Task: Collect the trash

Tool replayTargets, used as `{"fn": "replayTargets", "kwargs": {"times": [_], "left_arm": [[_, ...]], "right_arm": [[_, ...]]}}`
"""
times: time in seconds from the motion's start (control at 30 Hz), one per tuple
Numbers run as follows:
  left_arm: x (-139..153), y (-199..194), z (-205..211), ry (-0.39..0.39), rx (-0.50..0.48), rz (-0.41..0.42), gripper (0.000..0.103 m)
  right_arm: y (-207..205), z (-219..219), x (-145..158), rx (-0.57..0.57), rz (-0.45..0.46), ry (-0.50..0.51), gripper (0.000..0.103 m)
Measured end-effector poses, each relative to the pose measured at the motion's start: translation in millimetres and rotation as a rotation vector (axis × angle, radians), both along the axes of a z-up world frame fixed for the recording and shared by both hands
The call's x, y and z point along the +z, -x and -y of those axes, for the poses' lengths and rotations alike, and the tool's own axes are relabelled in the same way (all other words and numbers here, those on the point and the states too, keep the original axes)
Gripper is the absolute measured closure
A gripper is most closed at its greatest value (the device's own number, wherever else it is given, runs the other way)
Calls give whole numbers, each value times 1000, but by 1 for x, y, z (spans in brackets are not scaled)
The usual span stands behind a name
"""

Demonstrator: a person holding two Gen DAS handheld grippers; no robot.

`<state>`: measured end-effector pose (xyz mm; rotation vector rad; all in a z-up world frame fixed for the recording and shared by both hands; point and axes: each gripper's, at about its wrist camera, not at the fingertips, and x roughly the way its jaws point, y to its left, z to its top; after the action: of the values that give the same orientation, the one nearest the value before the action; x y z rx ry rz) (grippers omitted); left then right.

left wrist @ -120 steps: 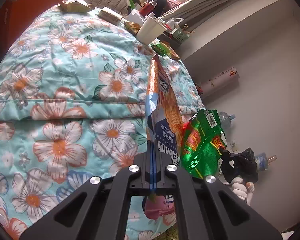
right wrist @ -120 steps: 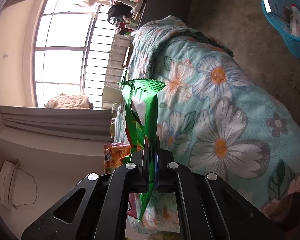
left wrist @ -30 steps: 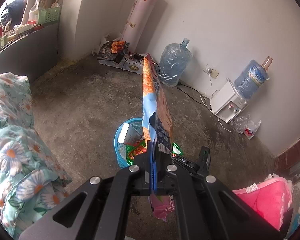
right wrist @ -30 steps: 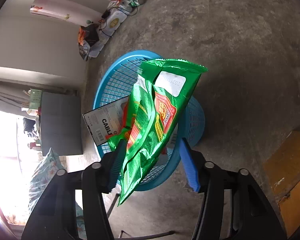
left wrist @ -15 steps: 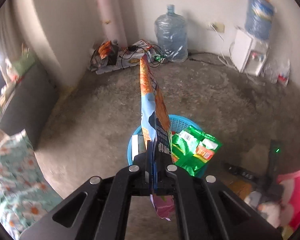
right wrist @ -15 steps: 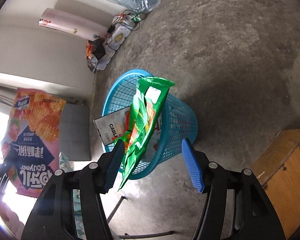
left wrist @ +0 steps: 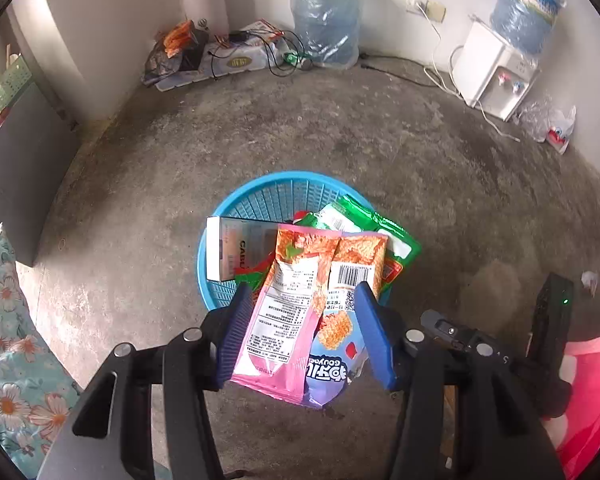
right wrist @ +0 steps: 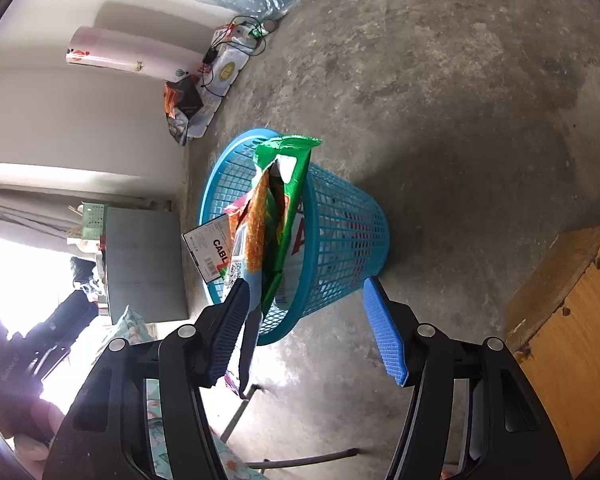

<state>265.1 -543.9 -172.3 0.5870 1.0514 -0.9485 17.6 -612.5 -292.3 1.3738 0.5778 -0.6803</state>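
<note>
Left wrist view: the left gripper (left wrist: 306, 328), jaws just opened, is releasing the pink-and-orange snack bag (left wrist: 300, 308) over the blue basket's (left wrist: 260, 196) near rim, so next it should clear away.

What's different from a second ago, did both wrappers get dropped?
The left hand-held gripper came down over the blue basket and its jaws have just been opening: the orange-and-pink chip bag hangs loose between them, tipping onto the basket's contents. The green wrapper, already released, has settled into the basket. The right hand-held gripper stayed open, the basket unmoved.
</note>
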Motion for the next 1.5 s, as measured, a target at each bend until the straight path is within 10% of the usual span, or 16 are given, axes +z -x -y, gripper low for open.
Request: {"fn": "replayTargets", "kwargs": {"times": [0.33,0.63,0.93,1.13,1.5], "left_arm": [[150,-8,-114,333,80,42,44],[230,46,-257,491,145,144,16],[241,113,-380,535,428,216,6],[230,147,-433,495,708,277,6],[189,191,-492,359,948,278,6]], "right_arm": [[-3,-26,45,19,21,88,45],[-23,-95,161,170,-5,465,45],[-26,-207,285,356,17,950,10],[-34,-269,328,466,39,1131,8],[-30,-356,308,829,-198,1251,8]]}}
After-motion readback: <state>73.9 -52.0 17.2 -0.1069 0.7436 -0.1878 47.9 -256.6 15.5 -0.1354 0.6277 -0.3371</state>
